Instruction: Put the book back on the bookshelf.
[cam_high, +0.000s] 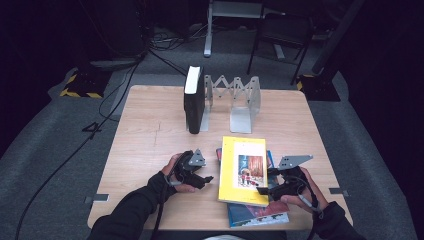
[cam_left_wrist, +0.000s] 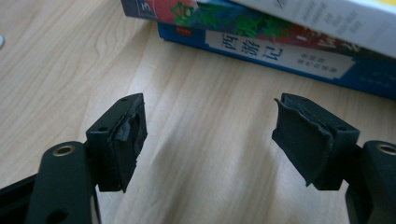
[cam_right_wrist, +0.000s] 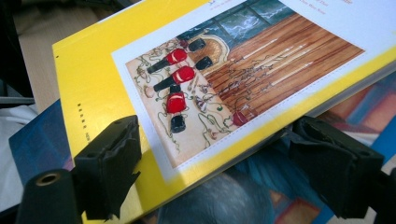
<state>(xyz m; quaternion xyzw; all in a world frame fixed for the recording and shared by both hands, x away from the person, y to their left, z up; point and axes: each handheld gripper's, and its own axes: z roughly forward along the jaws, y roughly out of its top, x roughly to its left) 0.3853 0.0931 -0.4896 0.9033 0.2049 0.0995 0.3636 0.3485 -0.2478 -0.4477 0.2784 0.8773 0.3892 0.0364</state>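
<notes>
The work in hand looked like shelving the books lying flat on the wooden table (cam_high: 150, 125) into the metal book rack (cam_high: 239, 97) at the far edge, and this moment seemed to fall at the pickup of the top one. The yellow book (cam_high: 243, 169) lay on a small stack, with a blue book (cam_high: 257, 214) beneath it, near the front edge and well short of the rack, where a black book (cam_high: 194, 97) already stood upright against the rack's left end.

The right gripper (cam_high: 270, 189) sat at the yellow book's near right edge. In the right gripper view its jaws stood spread wide, one above the cover and one below the overhanging edge, with no pad visibly pressing on the book. The left gripper (cam_high: 205, 179) was just left of the stack, its jaws also spread over bare wood, holding nothing and pointed at the spines.

The next move would probably call for the right jaws to close on that edge and lift it, with the left gripper steadying or taking the spine side.
</notes>
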